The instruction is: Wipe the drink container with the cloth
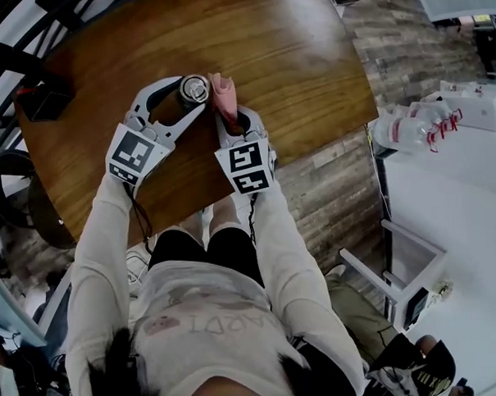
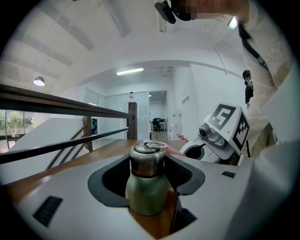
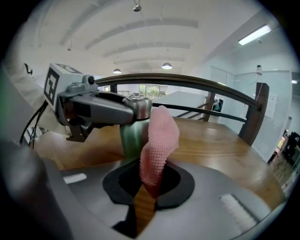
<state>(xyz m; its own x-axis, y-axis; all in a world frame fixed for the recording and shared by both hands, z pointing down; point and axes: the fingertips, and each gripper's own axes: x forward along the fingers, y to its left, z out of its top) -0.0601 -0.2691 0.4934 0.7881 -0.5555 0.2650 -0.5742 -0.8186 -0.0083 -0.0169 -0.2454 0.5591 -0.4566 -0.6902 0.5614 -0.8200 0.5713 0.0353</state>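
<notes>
A green metal drink bottle (image 1: 193,86) with a steel cap stands near the middle of a round wooden table (image 1: 263,46). My left gripper (image 1: 196,97) is shut on it; in the left gripper view the bottle (image 2: 146,185) sits upright between the dark pads (image 2: 105,180). Right of the bottle a pink cloth (image 1: 224,98) stands up against its side. My right gripper (image 1: 229,112) is shut on the cloth's lower end. In the right gripper view the cloth (image 3: 159,140) rises from the jaws and leans against the bottle (image 3: 130,136), hiding part of it.
A small black box (image 1: 41,99) lies at the table's left edge. Dark railings (image 1: 26,11) run beyond the table at the left. On a white surface to the right lie clear plastic bottles (image 1: 409,128). A plank floor (image 1: 330,188) lies below the table's near edge.
</notes>
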